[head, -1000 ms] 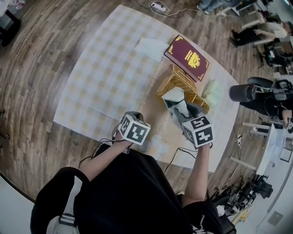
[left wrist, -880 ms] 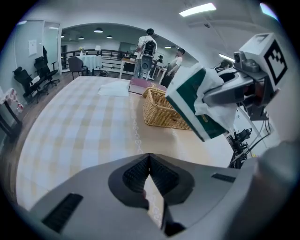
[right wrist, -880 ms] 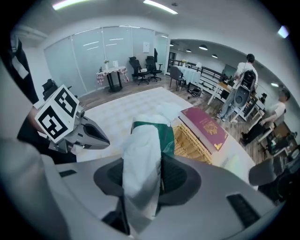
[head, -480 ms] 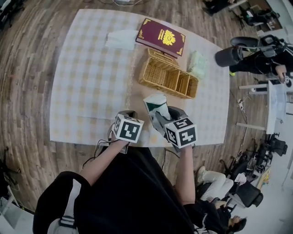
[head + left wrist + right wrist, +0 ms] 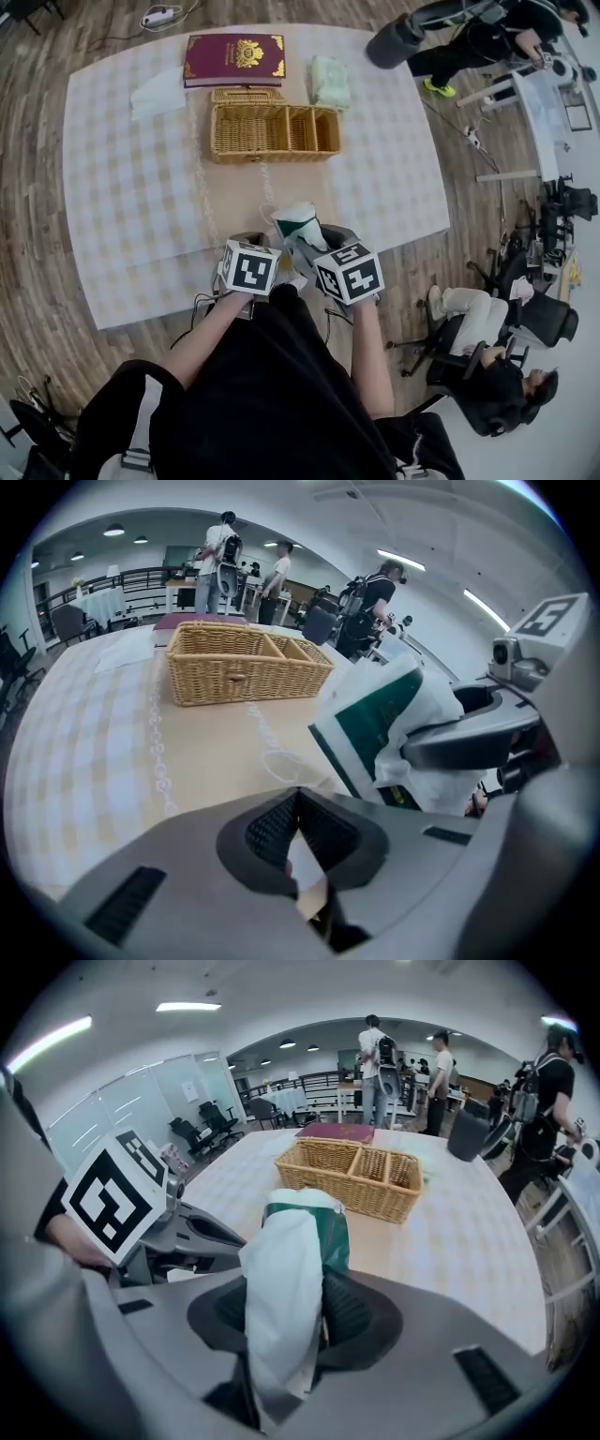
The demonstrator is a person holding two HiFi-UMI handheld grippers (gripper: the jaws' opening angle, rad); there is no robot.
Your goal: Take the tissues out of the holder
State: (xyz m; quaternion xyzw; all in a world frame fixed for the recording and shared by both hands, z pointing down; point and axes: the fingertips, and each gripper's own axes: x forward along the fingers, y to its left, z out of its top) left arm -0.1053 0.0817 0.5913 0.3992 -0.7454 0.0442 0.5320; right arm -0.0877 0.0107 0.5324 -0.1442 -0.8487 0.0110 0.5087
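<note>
A tissue pack is clamped in the right gripper's jaws, well apart from the seemingly emptied holder; the left gripper's jaws are pressed together.

Head view looks steeply down — 2 gripper views skim the table; all share the basket.

A black short-sleeved top is worn, with a pale strap at the left shoulder. The left claw and right claw are moulded in grey, with black ribbed pads. Each is topped by a white cube printed with black squares. Thin black cables are attached near the left claw.
</note>
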